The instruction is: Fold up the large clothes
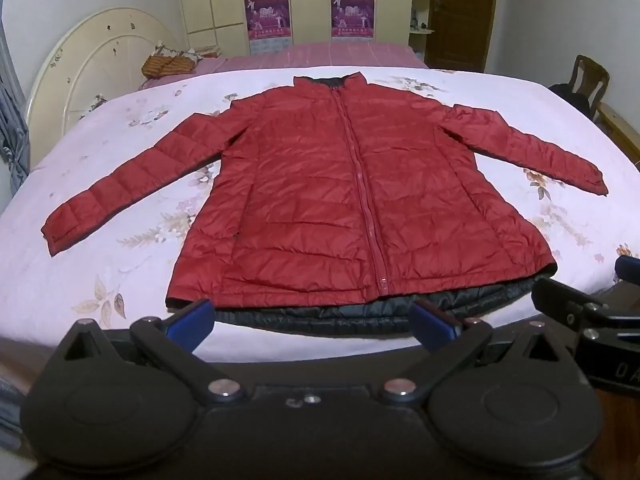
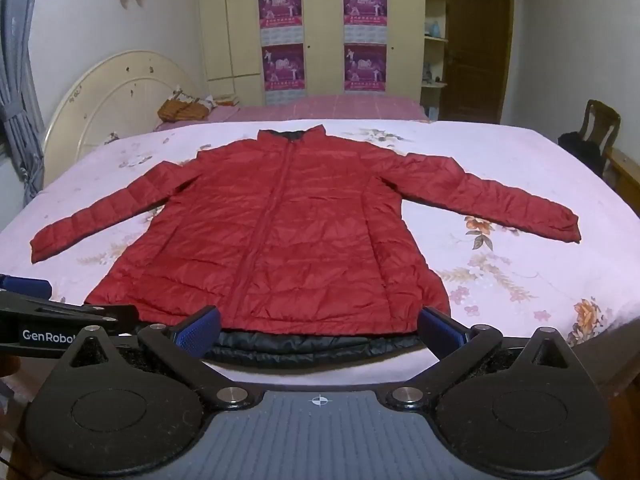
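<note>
A red quilted jacket (image 1: 340,200) (image 2: 280,232) lies flat on the bed, zipped, front up, collar at the far side and both sleeves spread outward. A strip of its dark lining shows along the near hem. My left gripper (image 1: 312,320) hovers open just in front of the hem, left of centre, with nothing between its blue pads. My right gripper (image 2: 320,330) is open too, at the hem's right part, holding nothing. Each gripper's black body appears at the edge of the other's view.
The bed has a pale pink floral cover (image 1: 100,184) (image 2: 520,184). Behind it are a second bed with a pink sheet (image 2: 340,106), a round cream headboard (image 1: 100,64), a wardrobe with posters (image 2: 320,32), a wooden door (image 2: 476,44) and a chair (image 2: 596,128) at the right.
</note>
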Demonstrator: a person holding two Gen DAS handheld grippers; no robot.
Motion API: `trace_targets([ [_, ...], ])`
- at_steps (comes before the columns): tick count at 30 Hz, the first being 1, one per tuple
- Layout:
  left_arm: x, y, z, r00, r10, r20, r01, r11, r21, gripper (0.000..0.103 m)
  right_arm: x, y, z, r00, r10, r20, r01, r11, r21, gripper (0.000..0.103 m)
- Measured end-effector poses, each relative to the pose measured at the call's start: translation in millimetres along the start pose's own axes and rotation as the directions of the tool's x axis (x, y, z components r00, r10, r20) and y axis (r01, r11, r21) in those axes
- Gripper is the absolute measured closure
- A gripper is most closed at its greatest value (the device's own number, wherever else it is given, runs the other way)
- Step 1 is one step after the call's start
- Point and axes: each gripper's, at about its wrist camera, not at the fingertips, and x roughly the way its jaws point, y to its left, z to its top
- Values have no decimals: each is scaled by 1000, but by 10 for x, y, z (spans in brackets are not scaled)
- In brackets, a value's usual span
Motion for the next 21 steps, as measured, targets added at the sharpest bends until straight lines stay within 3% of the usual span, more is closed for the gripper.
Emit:
trace_targets([
  [21,48,-15,-63,1000,-2,12,2,1000,-3,0,47,32,4,1000,4,2,-4,1000,2,0],
])
